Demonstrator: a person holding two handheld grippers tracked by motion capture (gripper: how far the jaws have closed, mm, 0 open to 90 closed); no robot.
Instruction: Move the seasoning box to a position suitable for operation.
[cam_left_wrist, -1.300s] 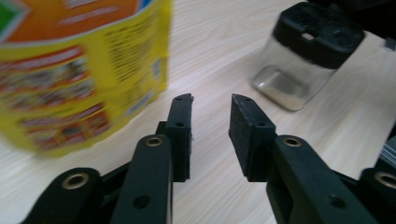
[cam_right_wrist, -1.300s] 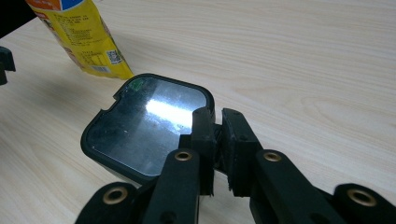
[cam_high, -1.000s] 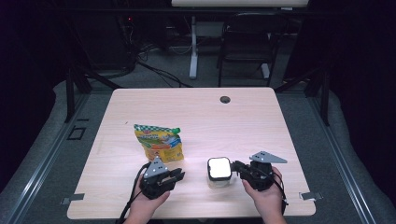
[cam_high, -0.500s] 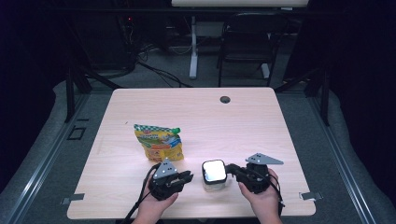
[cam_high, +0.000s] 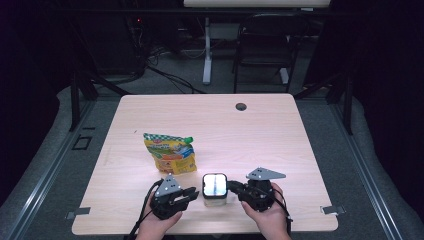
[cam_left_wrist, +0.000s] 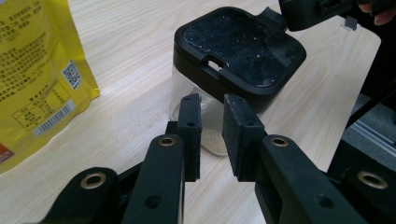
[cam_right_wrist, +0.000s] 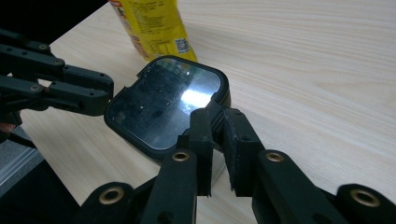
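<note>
the clear jar (cam_high: 214, 196) with its black lid (cam_high: 214, 184) sits between the left gripper (cam_high: 192, 192), jaws narrowly parted and empty, and the right gripper (cam_high: 232, 187), seemingly pinching the lid's tab (cam_right_wrist: 215, 108).

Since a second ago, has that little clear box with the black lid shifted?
Yes. The box has slid left, toward the table's near-left corner and closer under the yellow pouch.

Yellow pouch (cam_left_wrist: 32, 79) cut off by frame edge.
</note>
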